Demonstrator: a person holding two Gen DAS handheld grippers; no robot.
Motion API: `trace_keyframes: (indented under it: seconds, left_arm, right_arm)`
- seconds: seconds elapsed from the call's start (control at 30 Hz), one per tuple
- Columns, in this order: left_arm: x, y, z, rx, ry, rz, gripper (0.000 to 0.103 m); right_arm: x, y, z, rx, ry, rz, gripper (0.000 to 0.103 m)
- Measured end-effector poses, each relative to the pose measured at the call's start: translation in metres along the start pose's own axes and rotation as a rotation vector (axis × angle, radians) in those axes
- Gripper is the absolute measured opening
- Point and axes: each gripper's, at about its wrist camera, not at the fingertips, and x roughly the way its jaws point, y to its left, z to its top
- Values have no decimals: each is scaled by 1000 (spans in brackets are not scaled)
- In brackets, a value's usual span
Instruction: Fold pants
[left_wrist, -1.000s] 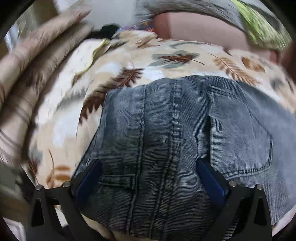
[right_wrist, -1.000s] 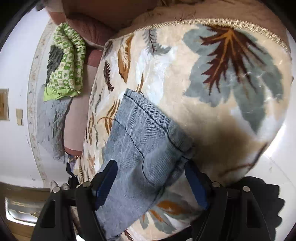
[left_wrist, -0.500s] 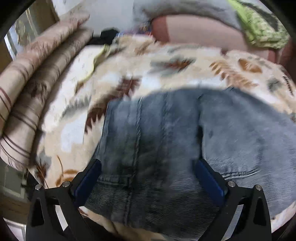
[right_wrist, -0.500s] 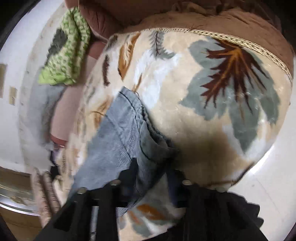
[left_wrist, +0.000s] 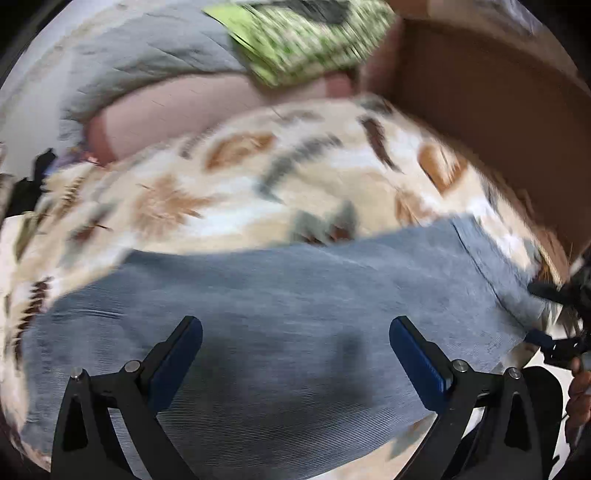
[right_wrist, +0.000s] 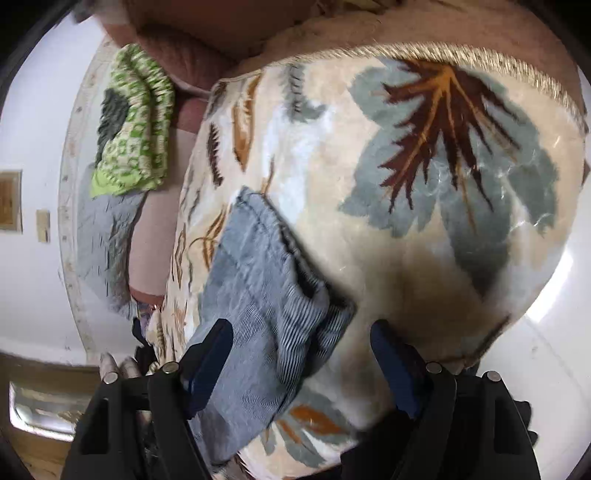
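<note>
Early stage, by the look of it. Pants (left_wrist: 295, 314) spread flat on the leaf-print blanket (left_wrist: 258, 177) of the bed, one long grey-blue denim band running from about 8 o'clock to 3 o'clock in the left wrist view; no crosswise fold visible there, though blur hides fine detail. Possibly already halved lengthwise, leg on leg: at the hem (right_wrist: 291, 266) in the right wrist view, two layers stacked, upper edge bunched and slightly lifted, dark gap showing beneath. Hem end lying near the blanket's corner, toward 7 o'clock from the big brown-and-grey leaf.

Left gripper (left_wrist: 295, 350) poised over the middle of the leg, fingers wide apart, nothing clamped, cloth only under and between them. Right gripper (right_wrist: 301, 354) at the hem end, fingers apart and opening wider; one corner of the hem between them, the left finger (right_wrist: 208, 358) lying over the cloth, no squeeze evident. Right gripper also just visible at 3 o'clock in the left wrist view.

Remaining, as judged: smoothing the rumpled hem, then carrying hem toward waistband for one or two crosswise folds. Waistband out of sight in both views, so alignment there unknown. Green patterned cloth (right_wrist: 133, 129) at 10 o'clock, well apart, no part in the job.
</note>
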Motion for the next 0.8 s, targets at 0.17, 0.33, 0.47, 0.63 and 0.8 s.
trace_keyframes:
  seconds: [0.17,0.33,0.47,0.63,0.8]
  left_arm:
    - [57,-22,-18,58,124,79,103]
    - [56,-18,-15,77,141,50,103]
    - [57,-16,-17,64,137,32,103]
    - [59,-6,-15,45,143,11,103]
    - [40,9,-13,11,132,7,103]
  right_arm:
    - [-1,8,1,-38,-5,-6,78]
    - [-25,23,-2,-120,-77,-117,78]
    - [-58,62,0,-257,-219,-115,78]
    - [-54,67,8,-243,-167,-48,78]
    - [-13,86,0,-329,71,194,80]
